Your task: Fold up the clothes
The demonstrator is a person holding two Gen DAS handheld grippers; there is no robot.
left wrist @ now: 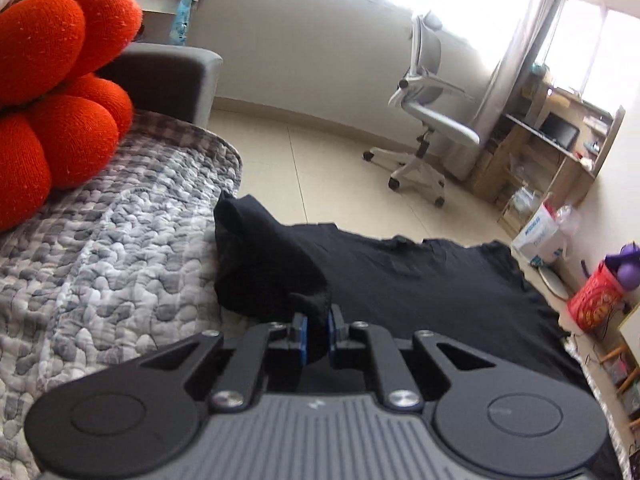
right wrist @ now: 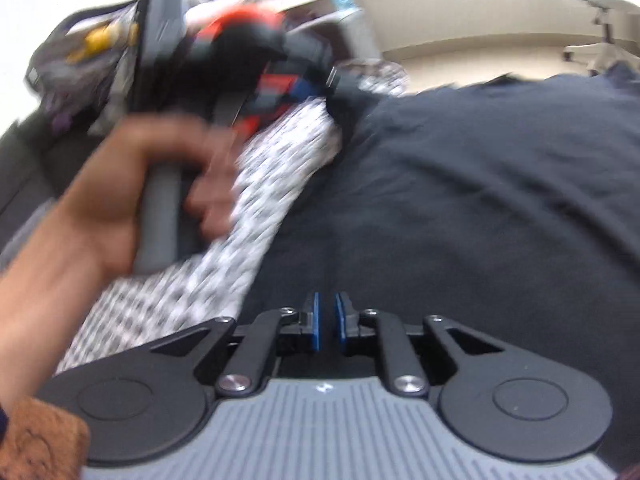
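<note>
Left tool point(left wrist: 317, 322) pointing downward, pinching a fold of black shirt point(left wrist: 420, 280); right tool point(right wrist: 326, 322) angling down over shirt, blue pads slightly apart, gripping nothing.

hand point(right wrist: 120, 200) and left gripper point(right wrist: 320, 80) motion-blurred, black garment point(right wrist: 480, 200) cut off at right edge

A grey-and-white quilted blanket point(left wrist: 120, 240) covers the bed; on it, at its far left, rests an orange knitted cushion point(left wrist: 60, 92); behind the cushion stands a grey armchair point(left wrist: 172, 76); on the tiled floor point(left wrist: 320, 152) beyond the blanket is a white office chair point(left wrist: 424, 120), a wooden desk point(left wrist: 560, 140) to its right; nearer, a red bag point(left wrist: 596, 300) sits on the floor.
</note>
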